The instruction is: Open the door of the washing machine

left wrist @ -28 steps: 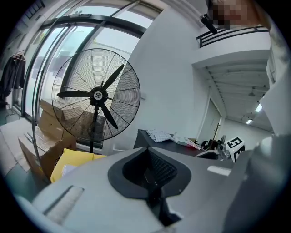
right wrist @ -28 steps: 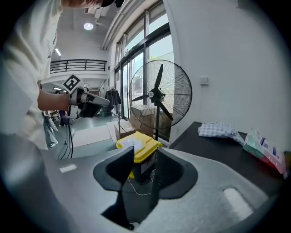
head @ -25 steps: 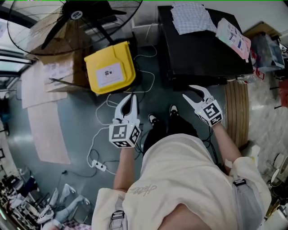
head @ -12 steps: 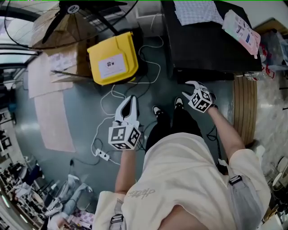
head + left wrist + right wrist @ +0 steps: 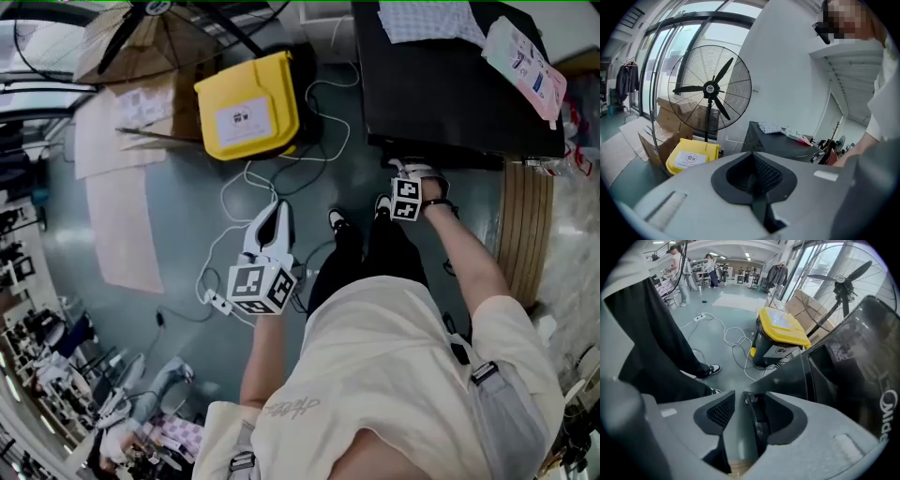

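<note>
right gripper (image 5: 749,397) jaws just opening astride door edge (image 5: 758,423) (handle, perhaps), lengthwise.

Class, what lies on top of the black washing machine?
On the washing machine: a checked cloth and a printed white packet. What is beneath them is hidden.

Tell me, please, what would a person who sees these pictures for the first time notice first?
First comes the bright yellow-lidded bin on the grey floor, upper left of centre in the head view. Next is the big black standing fan in front of the windows, in the left gripper view. Then comes the black washing machine at the head view's upper right, with a checked cloth lying on top.
</note>
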Motion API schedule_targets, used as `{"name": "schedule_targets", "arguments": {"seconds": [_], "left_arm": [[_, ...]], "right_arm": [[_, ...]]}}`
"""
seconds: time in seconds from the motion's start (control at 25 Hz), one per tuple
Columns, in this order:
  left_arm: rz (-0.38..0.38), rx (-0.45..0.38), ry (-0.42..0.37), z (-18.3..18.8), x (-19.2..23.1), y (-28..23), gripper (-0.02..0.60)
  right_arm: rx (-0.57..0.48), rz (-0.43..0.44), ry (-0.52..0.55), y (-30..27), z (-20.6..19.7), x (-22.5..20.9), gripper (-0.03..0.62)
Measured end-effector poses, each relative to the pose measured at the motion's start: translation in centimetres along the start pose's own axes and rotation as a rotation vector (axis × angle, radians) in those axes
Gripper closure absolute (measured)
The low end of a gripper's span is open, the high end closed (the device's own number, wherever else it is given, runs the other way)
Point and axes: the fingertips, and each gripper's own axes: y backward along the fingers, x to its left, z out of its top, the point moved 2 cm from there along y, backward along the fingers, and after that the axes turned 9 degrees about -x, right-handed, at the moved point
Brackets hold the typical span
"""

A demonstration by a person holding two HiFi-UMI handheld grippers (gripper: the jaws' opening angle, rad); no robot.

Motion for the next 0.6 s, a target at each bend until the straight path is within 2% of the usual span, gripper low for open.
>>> {"name": "schedule_targets", "arguments": {"seconds": [0.32, 0.56, 0.6], "left_arm": [[0.079, -0.007, 0.019, -0.1, -0.2, 0.8, 0.563], [0.124, -0.011, 0.039, -0.5, 0.0, 1.1, 0.563], [0.128, -0.010, 0.042, -0.6, 0.0, 1.1, 0.563]], "right_arm": [[0.131, 0.101, 0.093, -3.6, -2.1, 1.2, 0.389], [0.206, 0.139, 0.083, -4.5, -3.9, 1.8, 0.393], [0.209, 0.141, 0.089, -4.5, -4.0, 1.9, 0.411]]}}
